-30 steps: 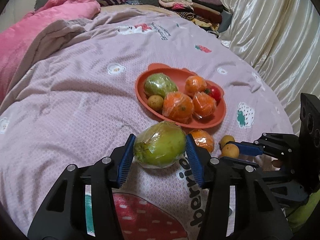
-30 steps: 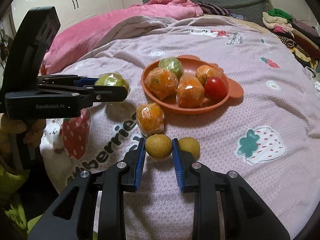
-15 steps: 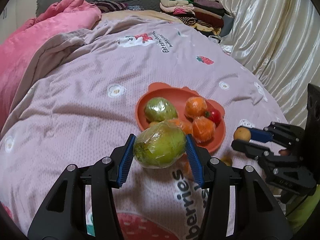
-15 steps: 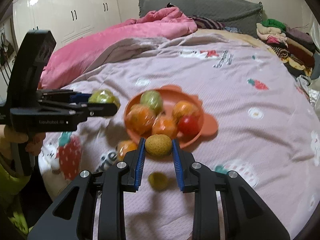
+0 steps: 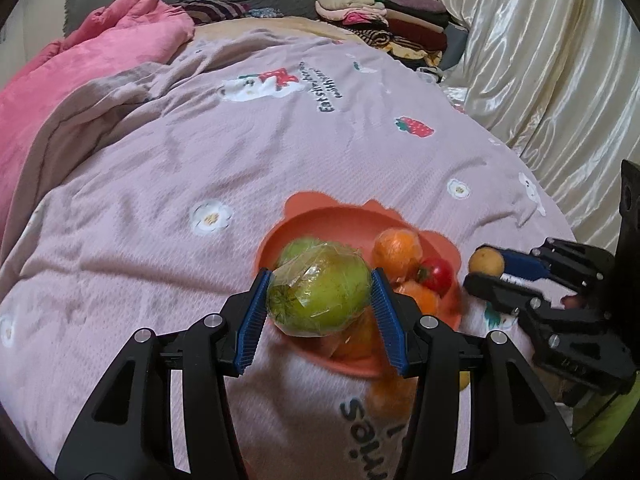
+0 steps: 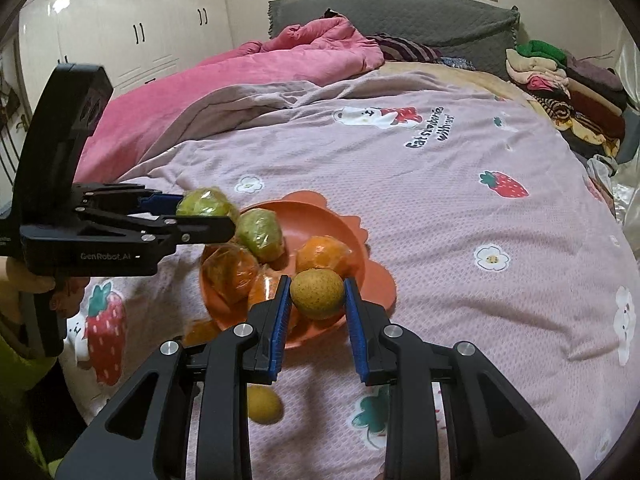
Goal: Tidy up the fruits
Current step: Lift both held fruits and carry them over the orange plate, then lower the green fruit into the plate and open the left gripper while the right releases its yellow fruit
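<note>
A bed with a pink strawberry-print quilt [image 5: 160, 184] bears an orange plate [image 6: 344, 232] of wrapped fruit. The left gripper [image 5: 320, 300] grasps a plastic-wrapped green fruit [image 5: 320, 298] above the plate's near-left rim; the right gripper [image 6: 317, 300] grips a small brownish-yellow fruit [image 6: 317, 294] over its near edge. Another small yellow fruit [image 6: 263, 405] lies on the quilt nearby.

Both tools angle downward, left tool [image 5: 319, 308] and right tool [image 6: 317, 307] each clamped.
</note>
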### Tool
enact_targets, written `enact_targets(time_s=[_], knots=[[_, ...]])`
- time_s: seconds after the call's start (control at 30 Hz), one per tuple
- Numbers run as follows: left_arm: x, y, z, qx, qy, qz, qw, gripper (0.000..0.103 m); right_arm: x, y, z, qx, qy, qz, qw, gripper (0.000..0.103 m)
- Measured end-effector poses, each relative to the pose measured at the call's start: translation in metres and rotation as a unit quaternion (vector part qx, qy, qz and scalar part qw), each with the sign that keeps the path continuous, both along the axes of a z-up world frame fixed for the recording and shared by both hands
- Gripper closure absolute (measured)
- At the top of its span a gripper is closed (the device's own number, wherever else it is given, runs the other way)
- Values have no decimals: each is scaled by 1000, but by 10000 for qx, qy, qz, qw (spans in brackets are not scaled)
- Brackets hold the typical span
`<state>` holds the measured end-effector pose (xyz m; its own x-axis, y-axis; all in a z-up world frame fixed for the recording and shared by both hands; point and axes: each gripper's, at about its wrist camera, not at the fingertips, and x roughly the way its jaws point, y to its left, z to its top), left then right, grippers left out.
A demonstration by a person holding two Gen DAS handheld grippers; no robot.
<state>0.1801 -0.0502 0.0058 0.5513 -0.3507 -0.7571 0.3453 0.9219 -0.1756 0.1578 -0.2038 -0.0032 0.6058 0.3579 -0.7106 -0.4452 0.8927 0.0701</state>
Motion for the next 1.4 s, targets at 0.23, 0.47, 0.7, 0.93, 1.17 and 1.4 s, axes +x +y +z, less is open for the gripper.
enact_targets(time_s=[0.23, 0.47, 0.7, 0.93, 1.17, 1.4], knots=[[25, -18, 0, -41, 82, -183, 9998, 61, 2, -3, -4, 44, 51, -3, 10000, 78], [41, -28, -8, -53, 267, -258, 9993, 61, 1, -2, -8, 98, 98, 62, 9999, 78], [50, -33, -11, -21, 348, -293, 9990, 61, 1, 3, -14, 85, 175, 146, 9997, 78], [55, -33, -15, -9, 432, -274, 9987, 60, -1, 5, -16, 70, 204, 209, 9995, 78], [56, -34, -18, 17, 454, -262, 9986, 60, 0, 5, -18, 75, 245, 184, 9995, 77], [57, -34, -20, 33, 447, -242, 9987, 60, 0, 5, -19, 41, 234, 195, 9995, 77]])
